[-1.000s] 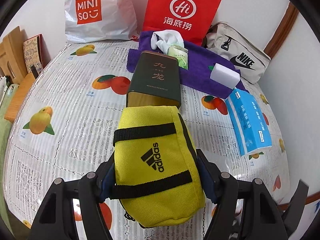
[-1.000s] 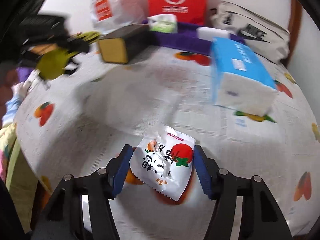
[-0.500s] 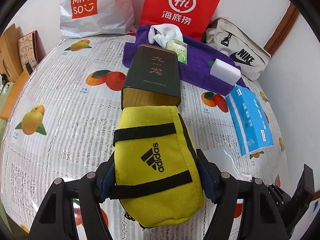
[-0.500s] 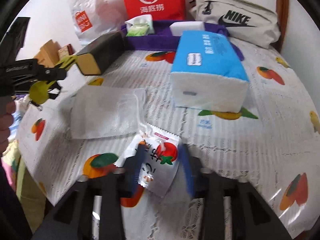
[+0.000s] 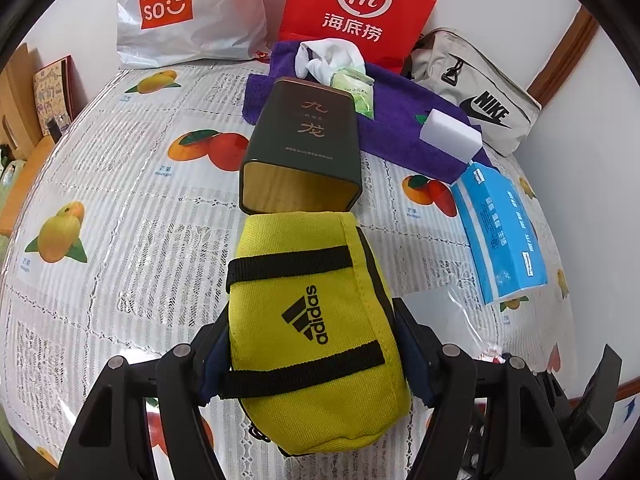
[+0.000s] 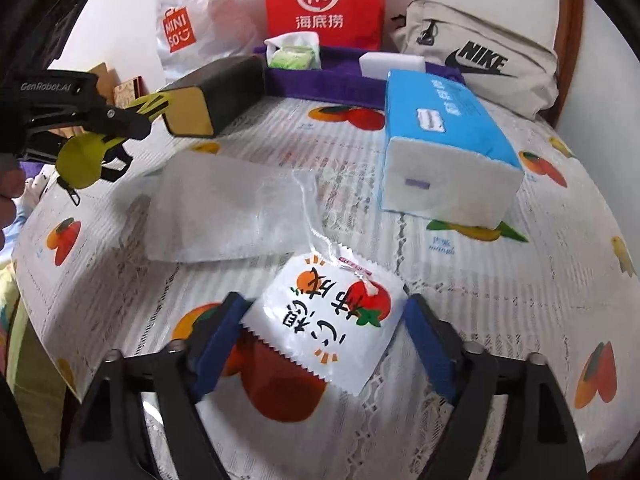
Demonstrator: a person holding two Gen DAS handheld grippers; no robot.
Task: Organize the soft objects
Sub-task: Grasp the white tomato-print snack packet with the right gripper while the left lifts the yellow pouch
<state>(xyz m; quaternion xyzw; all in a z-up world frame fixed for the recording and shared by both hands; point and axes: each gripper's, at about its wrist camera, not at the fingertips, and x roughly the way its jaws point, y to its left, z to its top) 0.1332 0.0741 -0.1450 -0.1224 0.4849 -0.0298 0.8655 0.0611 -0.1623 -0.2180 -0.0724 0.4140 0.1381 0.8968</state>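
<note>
My left gripper (image 5: 310, 354) is shut on a yellow Adidas pouch (image 5: 308, 312) and holds it above the table, its front end next to the open mouth of a dark tin box (image 5: 304, 148) lying on its side. My right gripper (image 6: 324, 332) has its blue pads on both sides of a white snack packet (image 6: 324, 320) with fruit print; the packet sits between the jaws just above the tablecloth. The pouch and left gripper also show at the left of the right wrist view (image 6: 86, 156).
A clear plastic bag (image 6: 232, 208) lies before the packet. A blue tissue pack (image 6: 448, 140) lies right. A purple towel (image 5: 400, 136) holds a white sponge (image 5: 450, 136) and green wipes (image 5: 354, 88). Miniso bag (image 5: 180, 12), red bag (image 5: 360, 8) and Nike bag (image 5: 476, 96) stand at the back.
The right gripper has swung from left toward the table's middle with the snack packet between its jaws. The left gripper with the pouch has barely moved.
</note>
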